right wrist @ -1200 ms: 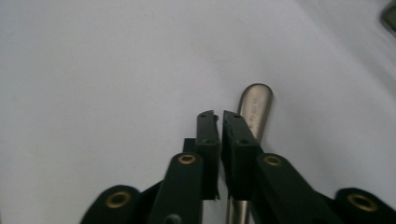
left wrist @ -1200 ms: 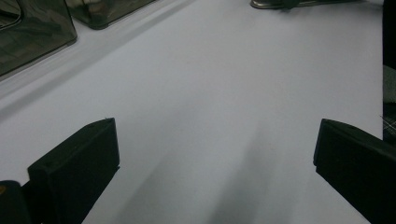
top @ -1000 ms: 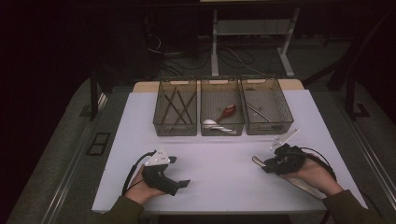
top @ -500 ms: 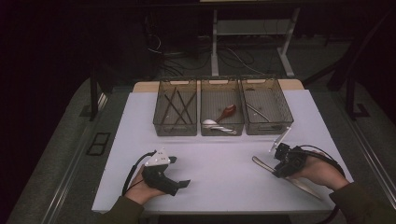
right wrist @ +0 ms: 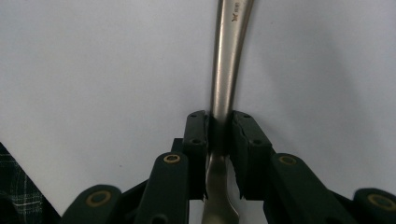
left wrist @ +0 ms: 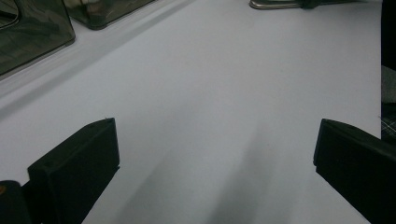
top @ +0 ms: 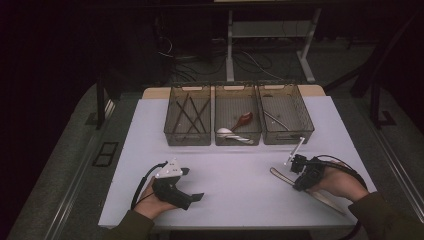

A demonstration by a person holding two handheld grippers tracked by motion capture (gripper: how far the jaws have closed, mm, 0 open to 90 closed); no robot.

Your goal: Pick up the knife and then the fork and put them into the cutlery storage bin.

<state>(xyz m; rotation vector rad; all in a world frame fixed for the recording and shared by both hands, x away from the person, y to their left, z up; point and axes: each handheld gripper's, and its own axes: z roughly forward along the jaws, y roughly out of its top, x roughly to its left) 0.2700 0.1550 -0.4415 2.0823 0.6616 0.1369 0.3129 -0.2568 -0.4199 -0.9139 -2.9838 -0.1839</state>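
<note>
The right gripper point(right wrist: 219, 140) was clamped on a metal utensil handle point(right wrist: 226, 70) lying flat on the white surface point(top: 235, 175), its long axis running straight ahead between the jaws. The left gripper point(top: 192, 185) rested open, well apart.

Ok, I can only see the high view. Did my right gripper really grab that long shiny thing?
Observer: Yes. In the right gripper view, the right gripper has its fingers pinched on both sides of the metal utensil.
Operator: Is there writing on it?
Observer: A small stamped mark sits on the handle, too blurry to read.
Operator: And my left one?
Observer: The left gripper is wide open over the white table, holding nothing.
</note>
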